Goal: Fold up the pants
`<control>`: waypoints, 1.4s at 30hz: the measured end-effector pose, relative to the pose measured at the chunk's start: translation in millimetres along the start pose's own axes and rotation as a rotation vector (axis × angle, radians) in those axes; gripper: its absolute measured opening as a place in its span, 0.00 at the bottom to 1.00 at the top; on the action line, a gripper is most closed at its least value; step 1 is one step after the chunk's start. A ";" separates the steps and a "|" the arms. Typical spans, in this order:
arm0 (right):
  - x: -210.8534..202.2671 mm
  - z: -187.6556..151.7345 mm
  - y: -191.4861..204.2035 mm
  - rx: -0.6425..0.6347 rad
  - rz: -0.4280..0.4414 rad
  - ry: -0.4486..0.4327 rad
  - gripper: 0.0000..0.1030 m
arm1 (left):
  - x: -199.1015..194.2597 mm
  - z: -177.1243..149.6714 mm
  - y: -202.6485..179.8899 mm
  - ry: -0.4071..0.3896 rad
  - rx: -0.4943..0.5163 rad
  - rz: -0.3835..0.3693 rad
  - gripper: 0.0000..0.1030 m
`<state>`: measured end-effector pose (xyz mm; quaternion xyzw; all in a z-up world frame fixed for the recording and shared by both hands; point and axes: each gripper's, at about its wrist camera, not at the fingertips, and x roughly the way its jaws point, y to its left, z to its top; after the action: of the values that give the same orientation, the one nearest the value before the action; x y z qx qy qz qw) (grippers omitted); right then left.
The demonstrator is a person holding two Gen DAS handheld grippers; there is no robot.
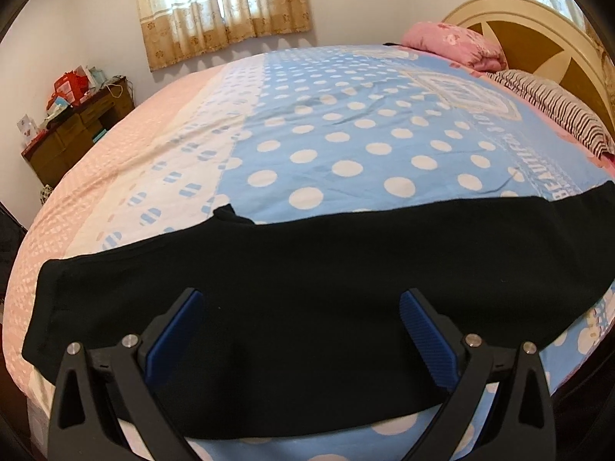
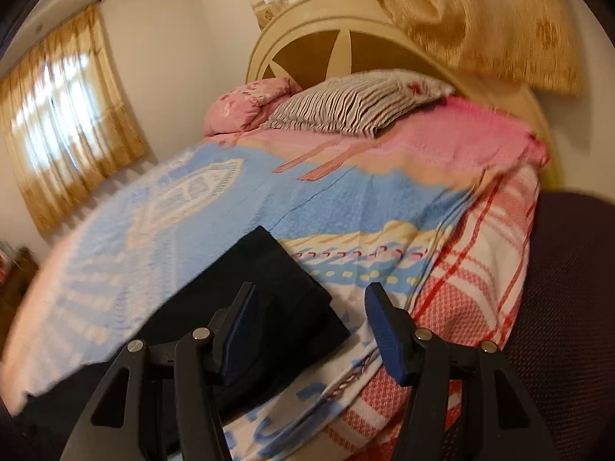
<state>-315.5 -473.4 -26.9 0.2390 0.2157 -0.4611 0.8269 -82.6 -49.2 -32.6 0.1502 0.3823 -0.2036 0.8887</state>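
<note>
Black pants [image 1: 307, 288] stretched flat in a long band across the near edge of the bed [image 1: 346, 123], on the blue polka-dot sheet [image 1: 384, 153], well short of the headboard [image 1: 538, 34]. Folded lengthwise, by the look of it, with one small corner of cloth poking up along the far edge toward the pink side of the sheet. One end of the band lying on the pink-checked part of the sheet, the other running out of the left wrist view toward the headboard.

Left gripper [image 1: 301, 303] above the middle of the pants, blue pads [image 1: 180, 330] spread wide apart, nothing between them, not gripping the cloth.

In the right wrist view, blurred: the headboard-side end of the pants [image 2: 261, 288] lying squared off on the sheet, well short of the striped pillow [image 2: 357, 103] and the pink pillow [image 2: 246, 105] set against the headboard. Right gripper [image 2: 309, 307] over that end, pads about halfway apart, holding nothing; left finger [image 2: 238, 326] above the black cloth, right finger above the bare sheet just beside the pants' edge. Red-checked blanket [image 2: 480, 269] hanging over the bed's side, away from the pants.

Beyond the bed's far side, opposite the headboard end: wooden dresser [image 1: 77, 130] piled with small things, curtained window [image 1: 223, 4] on the wall.
</note>
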 end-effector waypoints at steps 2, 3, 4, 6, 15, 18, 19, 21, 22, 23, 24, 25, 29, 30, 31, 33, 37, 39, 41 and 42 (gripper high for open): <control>-0.5 -2.3 0.2 0.002 0.007 0.012 0.57 | -0.6 -0.2 -1.8 0.002 0.011 0.006 1.00; -1.8 -3.8 1.4 -0.003 0.016 0.021 0.57 | -0.9 -0.4 -2.1 0.000 0.015 0.011 1.00; -3.2 -4.5 3.1 -0.015 0.021 0.029 0.57 | -0.9 -0.5 -2.1 0.000 0.016 0.013 1.00; -4.6 -8.8 10.1 -0.057 0.029 0.054 0.51 | 0.4 -0.6 -0.8 0.005 0.009 0.013 1.00; -13.4 -2.9 20.3 -0.090 0.100 0.059 0.13 | 1.1 -4.0 2.3 0.008 -0.010 -0.004 1.00; -45.1 5.3 49.2 -0.147 0.221 -0.028 0.12 | -2.1 -4.7 10.5 -0.002 -0.023 0.008 1.00; -56.9 6.1 66.1 -0.185 0.276 -0.050 0.12 | -3.4 -4.7 14.9 -0.008 -0.033 0.014 1.00; -78.6 1.8 105.8 -0.287 0.391 -0.084 0.12 | -5.7 -4.2 27.0 -0.018 -0.064 0.031 1.00; -88.0 -3.7 127.6 -0.342 0.440 -0.097 0.12 | -6.4 -4.0 32.3 -0.021 -0.079 0.036 1.00; -95.0 -11.1 147.6 -0.388 0.487 -0.101 0.12 | -6.7 -3.8 37.1 -0.022 -0.094 0.041 1.00; -100.4 -21.4 169.2 -0.431 0.545 -0.095 0.12 | -6.8 -3.5 43.1 -0.023 -0.112 0.048 1.00; -103.8 -33.5 189.2 -0.465 0.603 -0.080 0.12 | -7.3 -3.3 49.1 -0.024 -0.131 0.054 1.00; -113.0 -98.2 259.8 -0.654 0.724 -0.043 0.12 | -10.9 -6.2 67.7 -0.035 -0.175 0.074 1.00; -115.0 -119.2 274.0 -0.706 0.747 -0.034 0.12 | -11.9 -7.5 72.5 -0.037 -0.183 0.082 1.00; -116.3 -137.9 285.0 -0.756 0.761 -0.030 0.12 | -12.8 -9.5 78.1 -0.037 -0.190 0.090 1.00; -119.0 -176.8 303.5 -0.875 0.769 -0.034 0.11 | -14.2 -12.6 86.2 -0.037 -0.199 0.101 1.00; -115.2 -226.2 318.8 -1.031 0.760 0.003 0.12 | -12.6 -20.3 104.4 -0.025 -0.227 0.125 1.00; -110.0 -239.4 321.5 -1.067 0.767 0.082 0.16 | -9.7 -23.7 111.9 -0.015 -0.245 0.129 1.00; -112.3 -243.0 320.8 -1.072 0.808 0.110 0.35 | -6.3 -26.3 117.7 -0.006 -0.259 0.131 1.00; -114.9 -239.8 319.5 -1.066 0.851 0.134 0.47 | -4.7 -27.0 119.0 -0.002 -0.263 0.131 1.00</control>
<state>-127.0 -107.9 -87.9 -0.1086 0.3512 0.0888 0.9257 -45.5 67.1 -33.8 0.0567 0.3942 -0.0933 0.9125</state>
